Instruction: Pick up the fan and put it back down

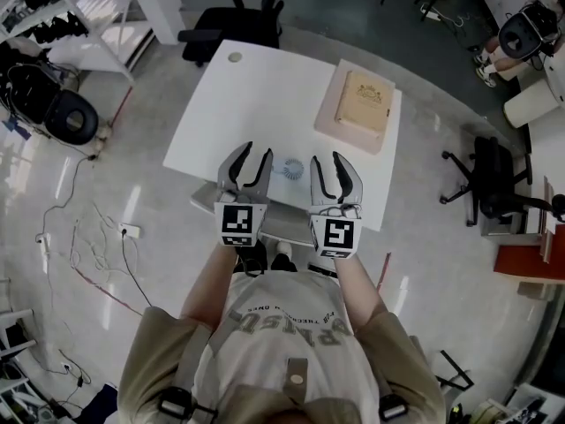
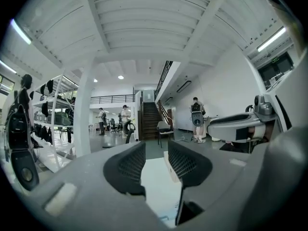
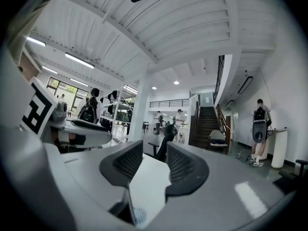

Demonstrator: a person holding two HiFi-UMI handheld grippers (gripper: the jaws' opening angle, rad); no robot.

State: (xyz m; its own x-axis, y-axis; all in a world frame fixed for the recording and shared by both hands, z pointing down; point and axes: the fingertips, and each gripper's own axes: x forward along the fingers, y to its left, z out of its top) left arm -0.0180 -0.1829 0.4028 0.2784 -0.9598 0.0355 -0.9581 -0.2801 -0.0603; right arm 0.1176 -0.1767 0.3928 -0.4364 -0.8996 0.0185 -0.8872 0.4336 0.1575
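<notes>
A small round white fan (image 1: 289, 168) lies flat on the white table (image 1: 247, 104) near its front edge. In the head view it shows between my two grippers, which are held side by side above the table's front edge and point level. My left gripper (image 1: 254, 159) (image 2: 156, 153) is open with nothing between its dark pads. My right gripper (image 1: 328, 164) (image 3: 154, 155) is also open and empty. In the right gripper view the fan (image 3: 138, 216) shows low down, beneath the jaws. Neither gripper touches the fan.
A tan box (image 1: 362, 104) lies on the table's far right part, and a small round cap (image 1: 234, 57) near its far left corner. A black office chair (image 1: 234, 25) stands behind the table, another chair (image 1: 494, 184) to the right. Cables (image 1: 97, 246) trail on the floor at the left.
</notes>
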